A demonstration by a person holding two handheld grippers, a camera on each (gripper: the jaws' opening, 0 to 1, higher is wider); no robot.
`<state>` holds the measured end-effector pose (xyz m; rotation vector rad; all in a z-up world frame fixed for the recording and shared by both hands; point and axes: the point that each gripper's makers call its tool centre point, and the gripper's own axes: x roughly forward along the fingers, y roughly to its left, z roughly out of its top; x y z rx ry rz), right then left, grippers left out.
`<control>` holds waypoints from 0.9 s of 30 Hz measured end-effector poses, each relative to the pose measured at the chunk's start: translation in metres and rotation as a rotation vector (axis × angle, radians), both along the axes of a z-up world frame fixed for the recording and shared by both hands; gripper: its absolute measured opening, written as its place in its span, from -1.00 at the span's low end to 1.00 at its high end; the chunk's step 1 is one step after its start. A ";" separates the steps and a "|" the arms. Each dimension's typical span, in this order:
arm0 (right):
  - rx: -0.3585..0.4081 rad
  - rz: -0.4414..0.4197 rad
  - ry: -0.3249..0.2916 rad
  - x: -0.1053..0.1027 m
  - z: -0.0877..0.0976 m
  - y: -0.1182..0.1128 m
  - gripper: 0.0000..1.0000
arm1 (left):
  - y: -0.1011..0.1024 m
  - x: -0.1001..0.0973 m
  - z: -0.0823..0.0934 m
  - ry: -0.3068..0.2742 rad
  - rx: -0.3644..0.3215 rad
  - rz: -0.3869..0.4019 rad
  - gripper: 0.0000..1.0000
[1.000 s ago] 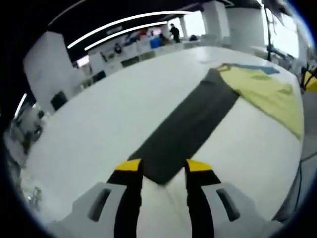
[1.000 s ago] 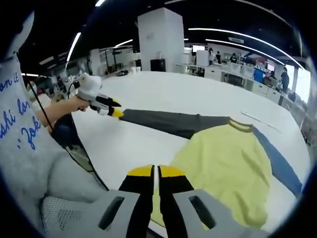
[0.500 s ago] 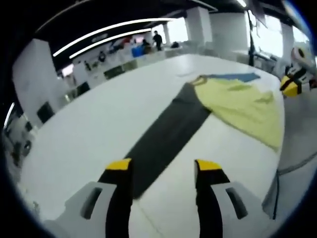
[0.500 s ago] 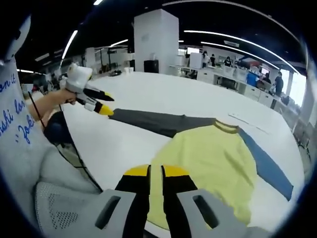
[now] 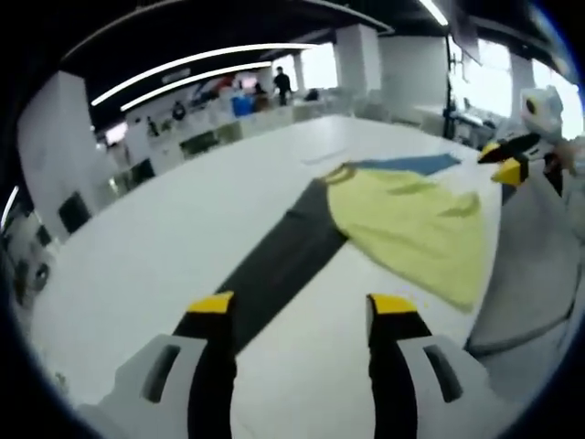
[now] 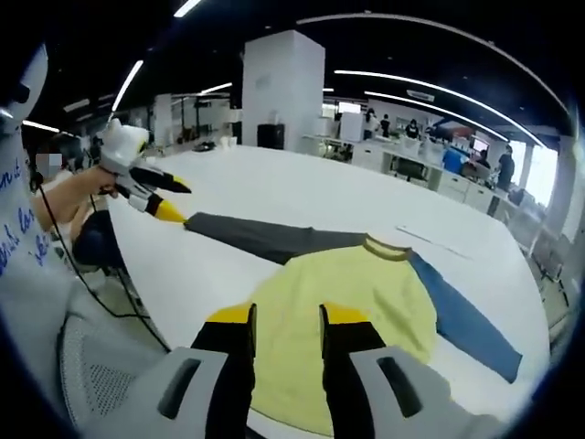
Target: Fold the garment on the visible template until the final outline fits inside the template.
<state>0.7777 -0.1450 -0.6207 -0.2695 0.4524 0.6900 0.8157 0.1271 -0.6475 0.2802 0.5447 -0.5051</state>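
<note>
Yellow garment (image 6: 343, 306) spread flat on the white counter (image 6: 274, 183), grey sleeve (image 5: 274, 265) and blue sleeve (image 6: 466, 320) stretched outward, left gripper (image 5: 300, 304) held wide above the grey sleeve, right gripper (image 6: 285, 316) parted, nothing held

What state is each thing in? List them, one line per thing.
Garment: spread flat on the table, unfolded.
Grey sleeve: stretched straight out.
Blue sleeve: stretched straight out.
Left tongs: open, holding nothing.
Right tongs: open, holding nothing, above the garment's hem.
</note>
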 end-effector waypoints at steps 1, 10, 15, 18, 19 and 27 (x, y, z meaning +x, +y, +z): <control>0.000 -0.002 -0.002 0.001 0.000 -0.002 -0.39 | -0.001 -0.001 0.002 -0.002 -0.004 -0.001 0.06; 0.005 -0.032 -0.014 0.014 0.003 -0.023 -0.03 | -0.014 -0.018 0.015 0.005 -0.005 0.006 0.15; -0.001 -0.025 -0.018 0.011 0.004 -0.032 0.21 | -0.035 -0.032 0.018 0.031 -0.045 -0.021 0.21; -0.003 -0.020 -0.017 0.006 0.006 -0.040 0.29 | -0.047 -0.039 0.022 0.022 -0.055 -0.022 0.29; -0.002 -0.019 -0.019 0.005 0.007 -0.042 0.31 | -0.050 -0.041 0.023 0.023 -0.055 -0.024 0.32; -0.005 0.005 -0.027 -0.001 0.013 -0.064 0.41 | -0.076 -0.060 0.033 0.011 -0.054 -0.034 0.44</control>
